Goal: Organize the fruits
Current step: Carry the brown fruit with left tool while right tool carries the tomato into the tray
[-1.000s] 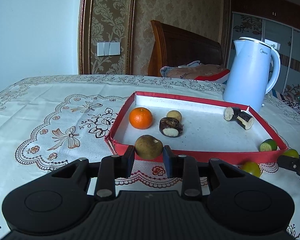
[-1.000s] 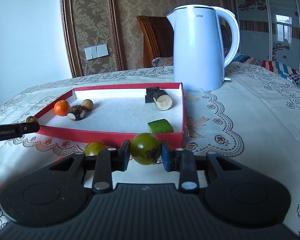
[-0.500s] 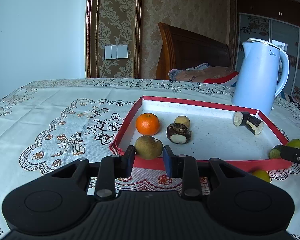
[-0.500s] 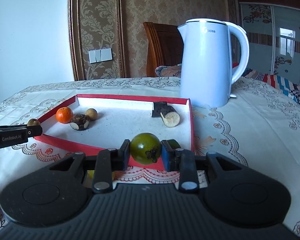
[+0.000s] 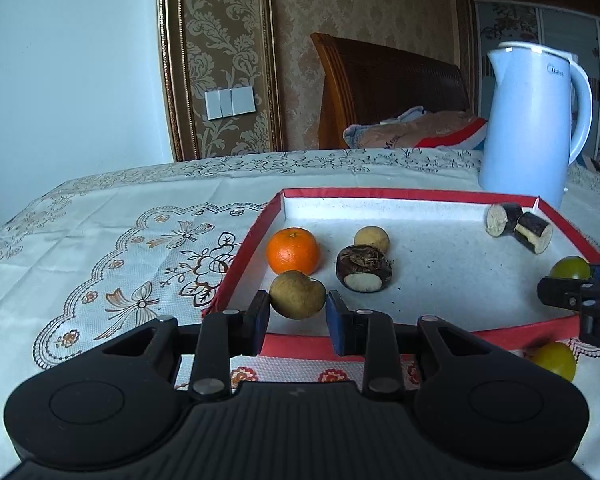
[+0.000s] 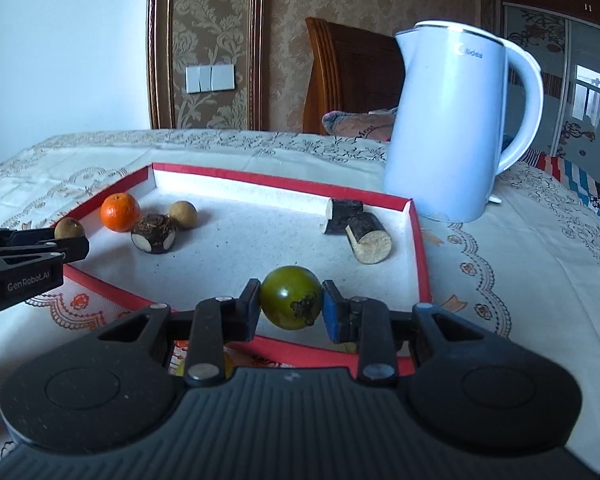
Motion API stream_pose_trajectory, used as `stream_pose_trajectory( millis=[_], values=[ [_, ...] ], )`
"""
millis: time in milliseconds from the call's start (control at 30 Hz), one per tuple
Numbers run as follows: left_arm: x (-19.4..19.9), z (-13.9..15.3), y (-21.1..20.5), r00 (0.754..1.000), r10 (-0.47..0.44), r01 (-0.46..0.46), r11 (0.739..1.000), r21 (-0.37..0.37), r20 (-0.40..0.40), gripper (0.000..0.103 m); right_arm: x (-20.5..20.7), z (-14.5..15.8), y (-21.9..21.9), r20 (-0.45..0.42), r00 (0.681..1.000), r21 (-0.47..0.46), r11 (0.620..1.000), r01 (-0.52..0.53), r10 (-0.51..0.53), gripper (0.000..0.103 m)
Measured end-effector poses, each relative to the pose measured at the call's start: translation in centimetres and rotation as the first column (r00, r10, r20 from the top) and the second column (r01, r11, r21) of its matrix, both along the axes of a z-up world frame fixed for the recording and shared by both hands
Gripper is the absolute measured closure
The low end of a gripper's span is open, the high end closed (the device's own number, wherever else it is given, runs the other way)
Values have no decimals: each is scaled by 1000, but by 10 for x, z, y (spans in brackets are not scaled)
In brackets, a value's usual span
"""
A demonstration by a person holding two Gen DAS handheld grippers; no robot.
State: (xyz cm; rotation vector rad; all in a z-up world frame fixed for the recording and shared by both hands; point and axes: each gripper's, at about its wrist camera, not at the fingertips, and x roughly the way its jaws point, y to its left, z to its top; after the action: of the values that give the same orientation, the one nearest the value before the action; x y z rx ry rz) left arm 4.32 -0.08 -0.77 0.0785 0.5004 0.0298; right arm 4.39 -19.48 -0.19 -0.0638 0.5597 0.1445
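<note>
Now both grippers are tilting downward over the near edge of the red-walled tray (image 5: 404, 194), side by side. The left gripper (image 5: 298, 312) is pinching a brown fruit (image 5: 297, 294), its pads pressing both sides, and is holding it just above the tray's near left corner, close to the orange (image 5: 293, 251). The right gripper (image 6: 290, 305) is clamping a green tomato (image 6: 291, 297) over the tray's near right part. The brown fruit is looking dull, roundish, with a small dent on top. The tomato is looking smooth and glossy, dark green with a dried calyx mark. Lying in the tray: a dark peeled-end water chestnut (image 5: 363, 267), a small tan round fruit (image 5: 372, 239), two dark bark-like cut chunks (image 5: 518, 226) at far right. The tray floor is white and grainy. A yellow fruit (image 5: 554, 360) is sitting outside on the embroidered tablecloth (image 5: 100, 240). A white plastic kettle (image 6: 452, 120) is standing beyond the tray's far right corner.
</note>
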Motion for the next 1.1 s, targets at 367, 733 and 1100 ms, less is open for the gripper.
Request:
stream_pose_trajectory(
  millis=[367, 733, 1100],
  values=[
    [28, -6, -5, 998, -4, 4, 1000, -1, -68, 73, 34, -11, 6, -98, 995, -8, 1000, 8, -9, 73],
    [56, -11, -4, 996, 23, -23, 1000, -3, -90, 72, 51, -12, 2, -83, 995, -2, 998, 63, -63, 73],
    [60, -11, -3, 996, 32, -32, 999, -2, -82, 72, 69, -14, 1, -70, 993, 12, 995, 101, -100, 73]
  ],
)
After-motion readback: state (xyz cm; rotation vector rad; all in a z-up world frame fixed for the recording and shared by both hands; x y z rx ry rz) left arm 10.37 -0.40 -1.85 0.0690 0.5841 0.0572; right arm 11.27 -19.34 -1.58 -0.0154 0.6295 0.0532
